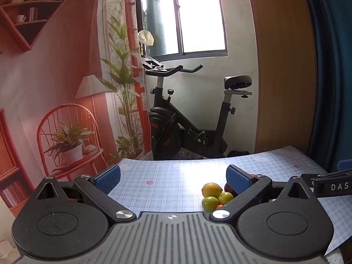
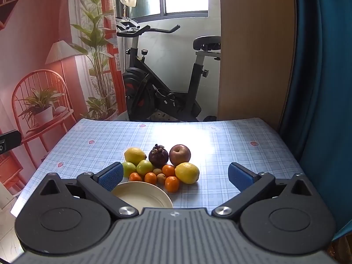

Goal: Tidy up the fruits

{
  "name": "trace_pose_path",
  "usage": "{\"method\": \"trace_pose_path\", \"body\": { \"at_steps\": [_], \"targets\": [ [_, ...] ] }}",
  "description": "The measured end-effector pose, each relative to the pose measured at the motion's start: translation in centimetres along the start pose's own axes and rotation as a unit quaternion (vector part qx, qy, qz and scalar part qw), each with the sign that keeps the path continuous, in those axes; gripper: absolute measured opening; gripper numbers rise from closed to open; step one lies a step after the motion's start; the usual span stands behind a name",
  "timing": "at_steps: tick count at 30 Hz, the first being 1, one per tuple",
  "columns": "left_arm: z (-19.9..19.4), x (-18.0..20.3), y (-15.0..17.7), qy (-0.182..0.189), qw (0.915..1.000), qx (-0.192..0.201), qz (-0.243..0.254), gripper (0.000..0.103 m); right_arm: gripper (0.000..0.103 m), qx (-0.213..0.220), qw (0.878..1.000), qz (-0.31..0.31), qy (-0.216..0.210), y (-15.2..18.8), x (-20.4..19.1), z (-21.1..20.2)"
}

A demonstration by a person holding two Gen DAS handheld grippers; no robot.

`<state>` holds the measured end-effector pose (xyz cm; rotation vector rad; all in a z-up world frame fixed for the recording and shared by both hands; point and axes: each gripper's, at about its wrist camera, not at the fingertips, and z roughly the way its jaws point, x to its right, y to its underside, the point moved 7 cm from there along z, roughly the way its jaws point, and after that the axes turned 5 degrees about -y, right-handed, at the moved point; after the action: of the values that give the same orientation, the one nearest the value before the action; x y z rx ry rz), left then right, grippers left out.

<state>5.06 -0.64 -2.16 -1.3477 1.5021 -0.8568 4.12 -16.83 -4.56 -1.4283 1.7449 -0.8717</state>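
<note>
In the right wrist view a heap of fruit lies mid-table: two lemons [image 2: 187, 173], two green apples [image 2: 144, 167], a red apple [image 2: 179, 154], a dark mangosteen [image 2: 158, 155], several small oranges [image 2: 172, 184] and two small tan fruits [image 2: 161, 178]. A cream plate [image 2: 143, 194] sits empty just in front of the heap. My right gripper [image 2: 175, 177] is open and empty, above the plate and heap. My left gripper [image 1: 173, 179] is open and empty, to the left of the fruit; a lemon [image 1: 211, 189] and green apples [image 1: 210, 203] show by its right finger.
The table has a blue plaid cloth [image 2: 231, 136]; its far edge faces an exercise bike [image 2: 162, 81]. A blue curtain [image 2: 323, 88] hangs at the right. The right gripper's body [image 1: 330, 186] shows at the right edge of the left wrist view.
</note>
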Motion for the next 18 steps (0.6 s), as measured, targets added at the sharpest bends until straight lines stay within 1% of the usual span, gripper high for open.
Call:
{"method": "trace_pose_path", "body": {
  "at_steps": [7,18],
  "targets": [
    [0.61,-0.36,0.09,0.007,0.9999,-0.006,-0.007,0.103,0.103,0.009,1.000,-0.012,0.004,-0.27,-0.16,-0.11],
    [0.72,-0.58,0.04,0.009,0.9999,-0.007,-0.011,0.103,0.103,0.011,1.000,-0.013,0.004,-0.36,-0.16,-0.16]
  ]
}}
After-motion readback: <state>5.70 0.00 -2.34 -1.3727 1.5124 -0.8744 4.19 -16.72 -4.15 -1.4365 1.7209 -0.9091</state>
